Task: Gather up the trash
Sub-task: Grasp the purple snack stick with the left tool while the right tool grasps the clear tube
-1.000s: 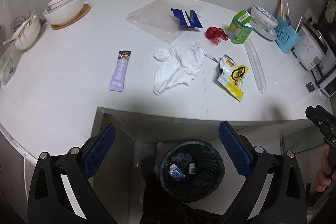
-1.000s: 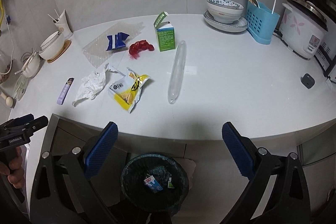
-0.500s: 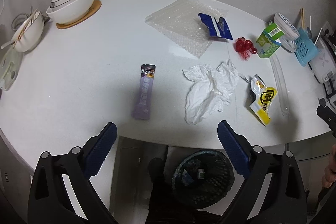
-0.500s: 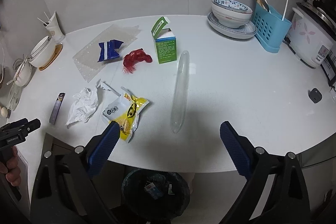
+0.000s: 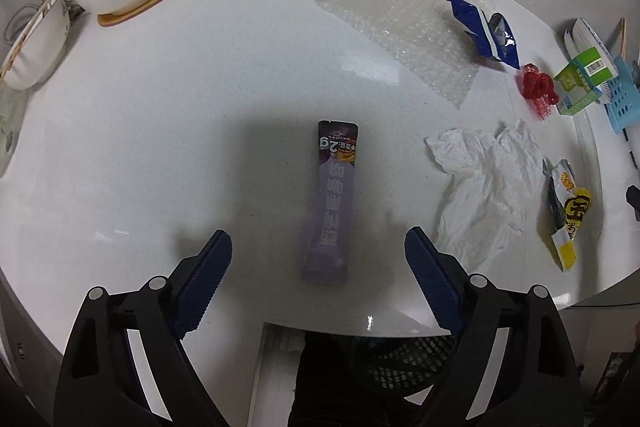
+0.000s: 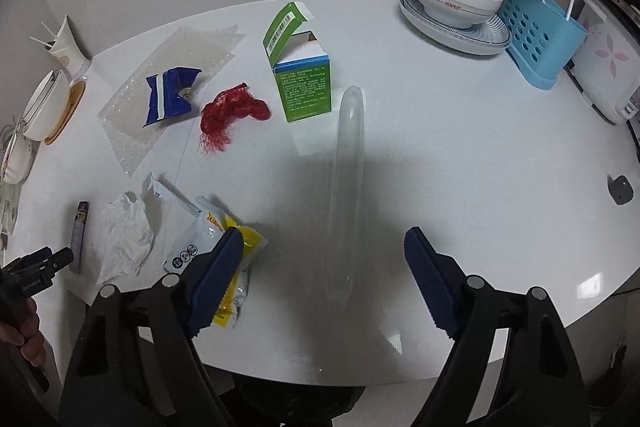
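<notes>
A: Both hands have come forward off the bin and over the white table [image 5: 160, 147] since the earlier frames. My left gripper [image 5: 318, 253] has its jaws apart but closing, pads touching nothing. Purple stick sachet [image 5: 334, 203] lies between them.

B: Axis?

A: Long axis runs straight away from me, in line with the gripper, so the pads close across its narrow width. Good.

B: Right side?

A: My right gripper [image 6: 324, 251], same story: jaws apart, closing, no contact. Clear plastic tube [image 6: 346, 187] lies between them, long axis also pointing away. Yellow snack wrapper [image 6: 224, 251] sits partly under its left pad, could get snagged.

B: Tissue?

A: Crumpled tissue [image 5: 480, 187] is nearer my left hand, just right of the sachet.
</notes>
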A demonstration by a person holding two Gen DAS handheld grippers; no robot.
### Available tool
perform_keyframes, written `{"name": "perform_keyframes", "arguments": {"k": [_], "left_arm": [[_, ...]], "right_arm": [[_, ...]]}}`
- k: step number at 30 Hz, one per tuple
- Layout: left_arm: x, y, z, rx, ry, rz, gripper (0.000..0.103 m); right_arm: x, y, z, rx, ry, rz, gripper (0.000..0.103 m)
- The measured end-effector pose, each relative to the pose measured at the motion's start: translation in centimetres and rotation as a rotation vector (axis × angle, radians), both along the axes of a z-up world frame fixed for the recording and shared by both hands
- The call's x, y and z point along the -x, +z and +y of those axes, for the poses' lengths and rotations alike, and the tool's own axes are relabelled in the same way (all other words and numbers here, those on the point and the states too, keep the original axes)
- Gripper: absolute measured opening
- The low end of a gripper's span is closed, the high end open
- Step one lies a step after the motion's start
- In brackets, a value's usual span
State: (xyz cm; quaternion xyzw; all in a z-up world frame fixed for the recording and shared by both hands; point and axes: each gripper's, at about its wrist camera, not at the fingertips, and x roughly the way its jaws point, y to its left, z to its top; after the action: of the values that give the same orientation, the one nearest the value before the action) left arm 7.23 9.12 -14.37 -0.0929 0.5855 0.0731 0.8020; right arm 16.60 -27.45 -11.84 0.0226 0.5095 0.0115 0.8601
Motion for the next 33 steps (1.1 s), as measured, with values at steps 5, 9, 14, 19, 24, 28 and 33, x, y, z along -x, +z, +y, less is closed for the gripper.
{"name": "perform_keyframes", "arguments": {"k": [5,9,14,19,24,28,33], "left_arm": [[-1.6,-1.0,0.7,0.008,-0.012,0.031,0.077],[-2.6,-1.6,1.0,0.015,-0.024,0.055,0.07],[-3.6,-2.2,0.8,-0.011,-0.053,0.081,0.057],[-3.9,-2.0,0.1,-0.037,-0.074,0.118,0.032],[-3.9,-1.7,-0.6,-0.01,-0.07,0.133,0.01],[-3.9,-1.2,-1.2,-0.002,-0.08,0.12,0.008],[-3.8,0.3,-1.8,-0.002,-0.088,0.082,0.008]], "right_arm": [[-2.6,-1.3,0.0,0.004,-0.029,0.051,0.069],[-4.6,-2.7,-0.3,0.0,-0.064,0.103,0.058],[-6.3,-3.9,-0.6,0.004,-0.099,0.154,0.051],[-7.3,-5.2,-0.8,0.003,-0.12,0.199,0.041],[-7.5,-5.9,-1.0,-0.01,-0.143,0.22,0.025],[-7.2,-5.8,-1.2,-0.009,-0.147,0.21,0.025],[-6.4,-4.6,-1.0,-0.017,-0.15,0.186,0.025]]}}
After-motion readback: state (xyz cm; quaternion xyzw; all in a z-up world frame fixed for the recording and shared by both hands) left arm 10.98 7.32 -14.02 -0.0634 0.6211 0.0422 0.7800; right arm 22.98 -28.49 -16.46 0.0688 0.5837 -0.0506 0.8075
